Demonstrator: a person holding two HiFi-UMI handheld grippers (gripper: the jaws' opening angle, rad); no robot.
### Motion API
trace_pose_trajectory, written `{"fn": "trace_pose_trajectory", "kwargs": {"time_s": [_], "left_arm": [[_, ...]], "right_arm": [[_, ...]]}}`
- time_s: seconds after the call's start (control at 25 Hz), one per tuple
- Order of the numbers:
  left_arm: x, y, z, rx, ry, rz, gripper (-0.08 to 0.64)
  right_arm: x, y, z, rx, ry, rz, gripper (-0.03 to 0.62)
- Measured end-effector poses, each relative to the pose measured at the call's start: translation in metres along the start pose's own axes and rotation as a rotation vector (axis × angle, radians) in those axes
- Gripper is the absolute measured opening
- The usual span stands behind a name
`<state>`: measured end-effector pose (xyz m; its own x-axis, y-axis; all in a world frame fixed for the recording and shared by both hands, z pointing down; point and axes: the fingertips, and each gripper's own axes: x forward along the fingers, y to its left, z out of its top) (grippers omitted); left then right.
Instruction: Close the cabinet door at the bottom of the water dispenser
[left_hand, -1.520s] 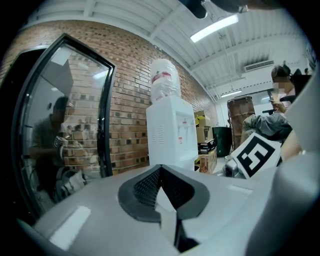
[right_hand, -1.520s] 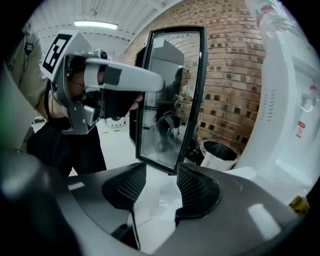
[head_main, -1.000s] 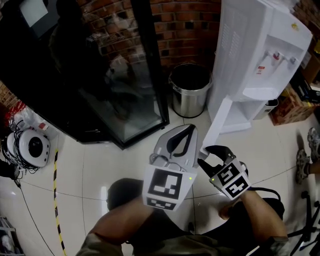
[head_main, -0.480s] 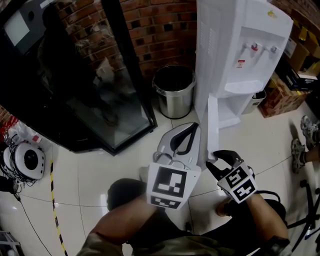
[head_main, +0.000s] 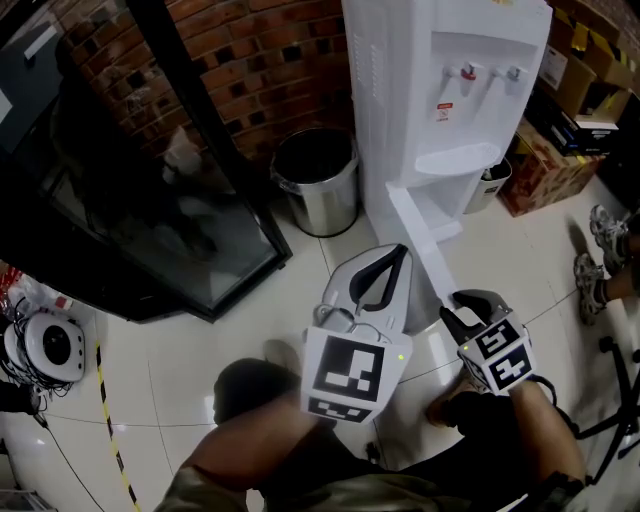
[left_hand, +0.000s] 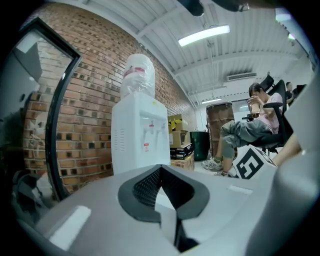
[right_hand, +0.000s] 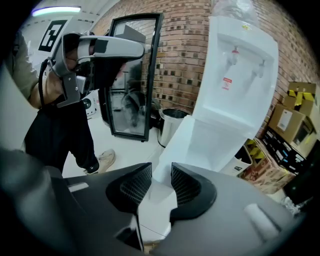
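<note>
— Reporting concealment: the cupboard inside the white water dispenser (head_main: 400, 120) is hidden behind its open white cabinet door (head_main: 420, 240), at 1 o'clock. The round steel bin (head_main: 315, 180), at 12 o'clock, is too dark to see into.
— Grippers?
— The left gripper (left_hand: 160, 172) is pinched together, empty. The right gripper (right_hand: 161, 172) is closing, with the door edge between its jaws.

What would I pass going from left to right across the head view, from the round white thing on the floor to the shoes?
round white device → black glass-fronted cabinet → steel bin → water dispenser → cardboard box → shoe
</note>
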<state>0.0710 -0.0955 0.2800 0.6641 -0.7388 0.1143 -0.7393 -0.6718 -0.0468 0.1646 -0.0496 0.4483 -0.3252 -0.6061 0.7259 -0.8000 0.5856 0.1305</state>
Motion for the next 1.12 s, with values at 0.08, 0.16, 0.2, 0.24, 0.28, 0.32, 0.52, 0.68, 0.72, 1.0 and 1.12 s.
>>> {"fn": "trace_pose_trajectory", "kwargs": {"time_s": [0.08, 0.16, 0.2, 0.24, 0.28, 0.32, 0.52, 0.68, 0.72, 1.0, 1.12], "left_arm": [[0.008, -0.004, -0.002, 0.004, 0.008, -0.018, 0.000], [0.016, -0.005, -0.005, 0.010, 0.016, -0.031, 0.000], [0.020, -0.005, -0.007, 0.016, 0.021, -0.037, 0.002], [0.024, -0.005, -0.010, 0.022, 0.029, -0.042, 0.000], [0.029, -0.004, -0.013, 0.026, 0.039, -0.047, 0.001], [0.035, -0.002, -0.018, 0.030, 0.051, -0.051, 0.000], [0.068, 0.012, -0.039, 0.035, 0.099, -0.061, 0.000], [0.093, 0.014, -0.047, 0.023, 0.104, -0.104, 0.001], [0.098, 0.013, -0.048, 0.020, 0.103, -0.116, 0.000], [0.130, 0.031, -0.076, 0.046, 0.155, -0.139, 0.000], [0.145, 0.046, -0.083, 0.045, 0.171, -0.125, 0.001]], "right_arm": [[-0.003, -0.015, -0.004, 0.028, 0.012, -0.020, 0.118], [-0.004, -0.031, -0.008, 0.049, 0.028, -0.040, 0.117], [-0.004, -0.039, -0.009, 0.060, 0.039, -0.050, 0.115], [-0.005, -0.047, -0.011, 0.072, 0.051, -0.061, 0.114], [-0.005, -0.055, -0.014, 0.087, 0.063, -0.073, 0.112], [-0.005, -0.063, -0.016, 0.101, 0.076, -0.087, 0.110], [-0.003, -0.108, -0.024, 0.153, 0.118, -0.170, 0.118], [-0.004, -0.142, -0.032, 0.212, 0.130, -0.252, 0.117], [-0.004, -0.151, -0.033, 0.229, 0.130, -0.278, 0.115], [0.010, -0.229, -0.033, 0.351, 0.138, -0.483, 0.086], [0.028, -0.265, -0.027, 0.477, 0.098, -0.549, 0.035]]}}
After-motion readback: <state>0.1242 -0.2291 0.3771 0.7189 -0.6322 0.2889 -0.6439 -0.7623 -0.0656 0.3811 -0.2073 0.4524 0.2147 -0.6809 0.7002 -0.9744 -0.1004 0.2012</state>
